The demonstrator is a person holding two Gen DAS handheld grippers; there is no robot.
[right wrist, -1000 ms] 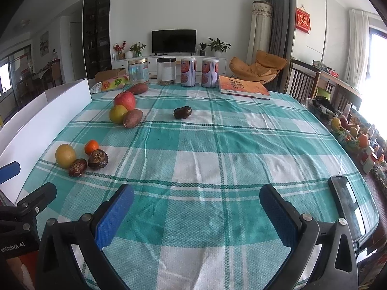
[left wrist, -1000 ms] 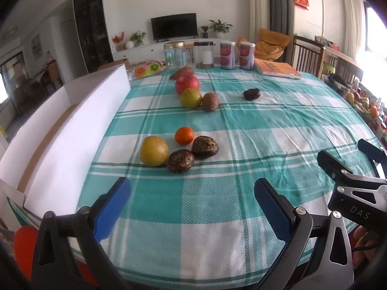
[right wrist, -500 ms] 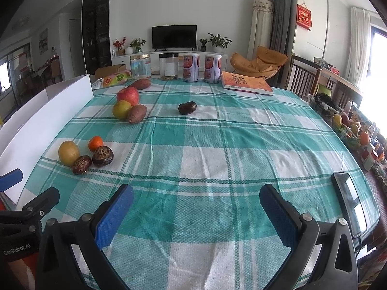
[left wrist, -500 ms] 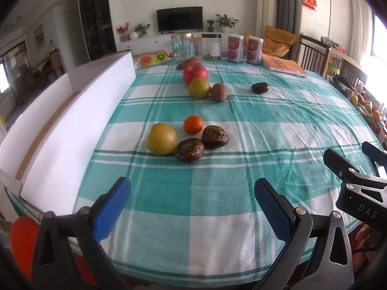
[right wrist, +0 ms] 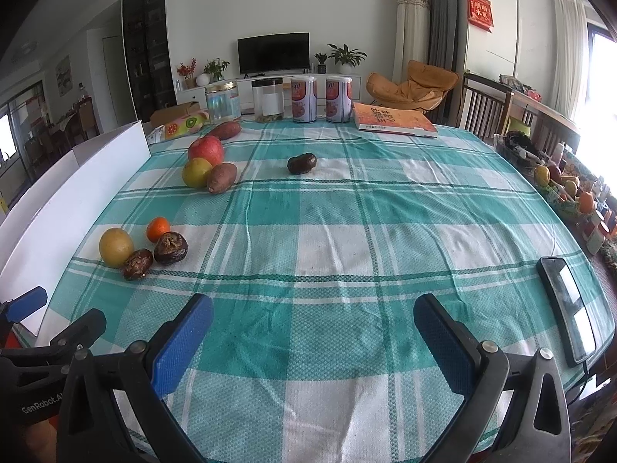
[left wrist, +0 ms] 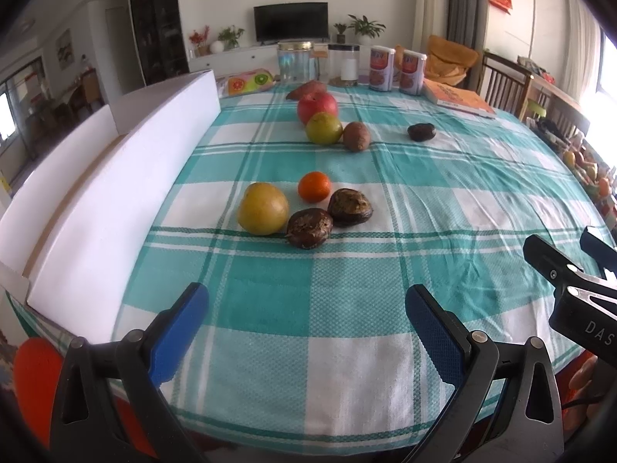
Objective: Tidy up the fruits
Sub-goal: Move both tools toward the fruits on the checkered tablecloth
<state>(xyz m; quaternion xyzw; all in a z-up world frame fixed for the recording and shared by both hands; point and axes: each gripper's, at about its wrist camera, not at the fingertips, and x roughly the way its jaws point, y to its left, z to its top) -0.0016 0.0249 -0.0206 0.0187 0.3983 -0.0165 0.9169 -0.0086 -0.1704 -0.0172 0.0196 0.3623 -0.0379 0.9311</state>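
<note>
Fruits are sitting packed together, so I'm risking my left gripper (left wrist: 306, 316), jaws wide and empty like the right gripper (right wrist: 312, 328), knocking the orange (left wrist: 314, 186) rolling while reaching for the yellow fruit (left wrist: 263, 208).

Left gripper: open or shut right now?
Open. The left gripper has its blue jaws spread wide over bare tablecloth, holding nothing.

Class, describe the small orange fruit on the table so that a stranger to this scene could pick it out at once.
Start at the long white box along the left edge of the checked tablecloth. Beside it, the nearest fruit cluster holds four pieces. The tangerine is the smallest and the only bright orange one, behind the yellow fruit and two dark wrinkled fruits.
</note>
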